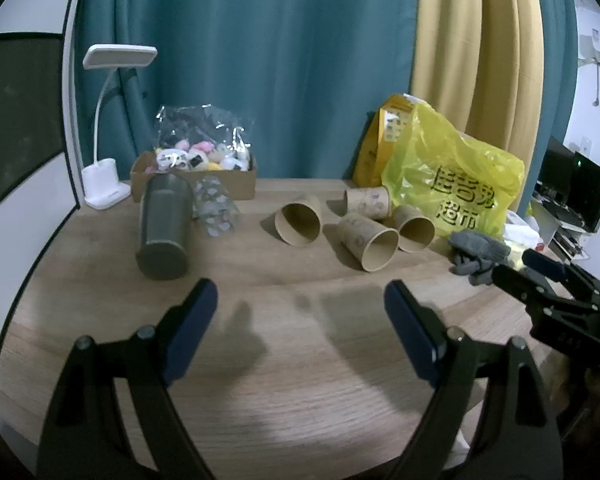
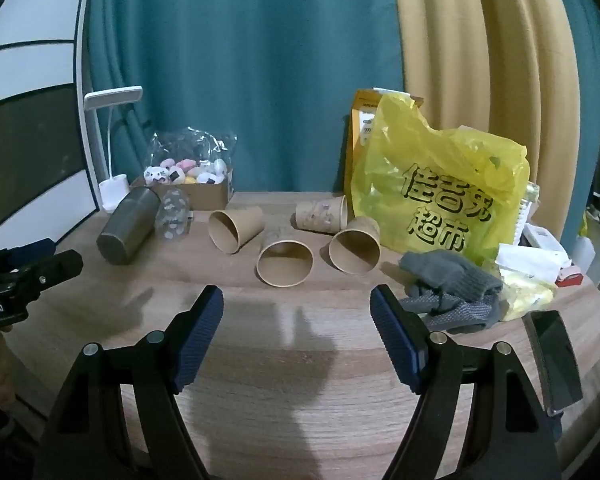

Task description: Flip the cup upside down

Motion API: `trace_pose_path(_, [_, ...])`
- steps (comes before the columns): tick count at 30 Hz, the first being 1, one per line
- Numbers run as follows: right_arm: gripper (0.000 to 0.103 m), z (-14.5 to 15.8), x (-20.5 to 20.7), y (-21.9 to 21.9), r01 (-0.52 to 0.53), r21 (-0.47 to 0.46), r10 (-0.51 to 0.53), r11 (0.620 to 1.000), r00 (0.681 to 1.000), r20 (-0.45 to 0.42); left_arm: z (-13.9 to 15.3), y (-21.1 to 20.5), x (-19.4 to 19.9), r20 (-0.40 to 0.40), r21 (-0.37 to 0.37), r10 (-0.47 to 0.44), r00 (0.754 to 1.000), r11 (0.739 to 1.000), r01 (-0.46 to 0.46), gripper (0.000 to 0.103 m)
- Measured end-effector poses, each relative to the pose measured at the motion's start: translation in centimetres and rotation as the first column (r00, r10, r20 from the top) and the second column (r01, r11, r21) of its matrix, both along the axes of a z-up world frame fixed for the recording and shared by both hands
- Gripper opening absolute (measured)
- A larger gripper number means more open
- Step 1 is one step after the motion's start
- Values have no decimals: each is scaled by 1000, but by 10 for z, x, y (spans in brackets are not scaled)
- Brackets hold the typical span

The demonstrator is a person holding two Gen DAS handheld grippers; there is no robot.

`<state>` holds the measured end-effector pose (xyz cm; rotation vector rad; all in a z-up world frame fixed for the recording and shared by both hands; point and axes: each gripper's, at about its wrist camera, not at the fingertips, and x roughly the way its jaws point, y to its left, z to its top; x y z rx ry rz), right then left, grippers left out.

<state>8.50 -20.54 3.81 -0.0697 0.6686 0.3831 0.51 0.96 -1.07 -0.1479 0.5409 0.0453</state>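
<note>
Both tools are hovering over the wooden table (image 2: 300, 380): the left gripper (image 1: 300, 312) and the right gripper (image 2: 296, 316) are each standing spread wide, holding nothing. Farther back, four paper cups (image 2: 285, 264) are lying on their sides (mouths mostly facing the cameras), beside a yellow bag (image 2: 440, 192).

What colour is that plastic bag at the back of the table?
Yellow, with dark printed characters on the plastic bag; the right wrist view shows it best.
</note>
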Motion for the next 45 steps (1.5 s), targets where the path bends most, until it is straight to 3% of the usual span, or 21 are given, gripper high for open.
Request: trace_pose_path(45, [79, -3, 12, 6, -7, -14, 7, 1000, 1000, -18, -2, 14, 13, -21, -4, 9, 1000, 1000, -9, 87])
